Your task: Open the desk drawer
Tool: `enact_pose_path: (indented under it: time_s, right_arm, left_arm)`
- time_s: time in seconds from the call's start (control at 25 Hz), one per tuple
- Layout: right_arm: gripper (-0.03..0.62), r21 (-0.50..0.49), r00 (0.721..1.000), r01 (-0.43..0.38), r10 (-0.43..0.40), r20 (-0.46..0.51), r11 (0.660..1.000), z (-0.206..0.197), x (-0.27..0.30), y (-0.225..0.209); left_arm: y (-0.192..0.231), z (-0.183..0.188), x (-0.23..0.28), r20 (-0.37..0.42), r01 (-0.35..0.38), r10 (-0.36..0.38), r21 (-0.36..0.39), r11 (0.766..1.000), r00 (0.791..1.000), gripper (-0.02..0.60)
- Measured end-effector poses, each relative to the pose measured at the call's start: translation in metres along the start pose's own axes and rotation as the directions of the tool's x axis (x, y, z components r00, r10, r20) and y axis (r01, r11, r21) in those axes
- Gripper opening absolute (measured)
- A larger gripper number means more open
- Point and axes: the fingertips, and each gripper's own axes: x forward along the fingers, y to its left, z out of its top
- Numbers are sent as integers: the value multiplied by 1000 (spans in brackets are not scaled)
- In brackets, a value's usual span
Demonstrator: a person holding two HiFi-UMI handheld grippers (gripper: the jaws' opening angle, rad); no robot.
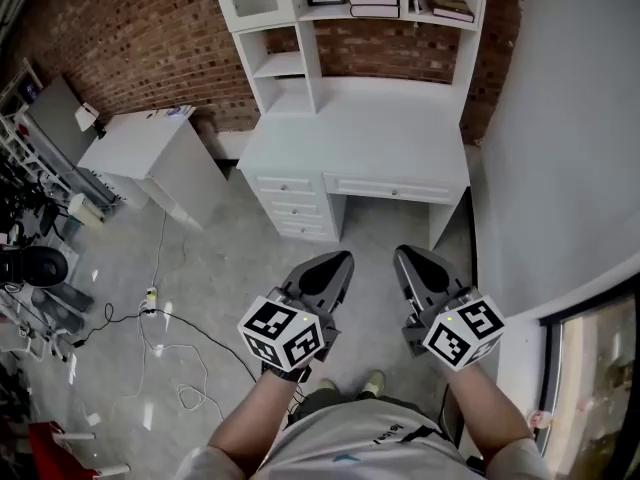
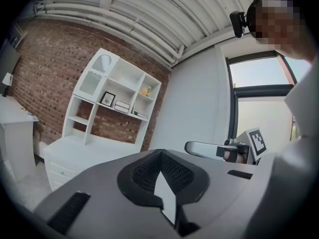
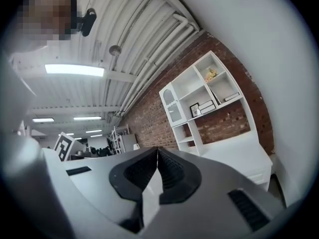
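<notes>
The knobs on the desk drawer (image 1: 392, 187) are too small to be made out. The left claw (image 1: 343, 260) is pressed closed with nothing in it, and so is the right claw (image 1: 403, 255). The desk drawer is seen closed under the white tabletop (image 1: 370, 133), well ahead of both claws.

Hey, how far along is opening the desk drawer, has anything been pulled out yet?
Nothing done yet: the wide drawer and the stacked drawers on the desk all sit flush. In hand: nothing; the left claw and right claw are shut, empty, short of the desk. Left: approach, grip a handle, pull.
</notes>
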Motion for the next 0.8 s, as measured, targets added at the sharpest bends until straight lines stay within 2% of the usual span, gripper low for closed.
enact_pose_path:
  time_s: [0.28,0.52,0.8]
  right_arm:
    - [19,188,1000,-15,15,4,982,-11,0,-36]
    - [20,188,1000,8,-5,-14,982,-16,20,-60]
    - [20,199,996,76,-64,-63,977,-36,69,-103]
  left_arm:
    - [-1,-9,23,14,-14,14,22,1000,1000,11]
    - [14,-13,54,3,6,-6,38,999,1000,12]
    - [66,-19,108,-20,51,-51,8,999,999,12]
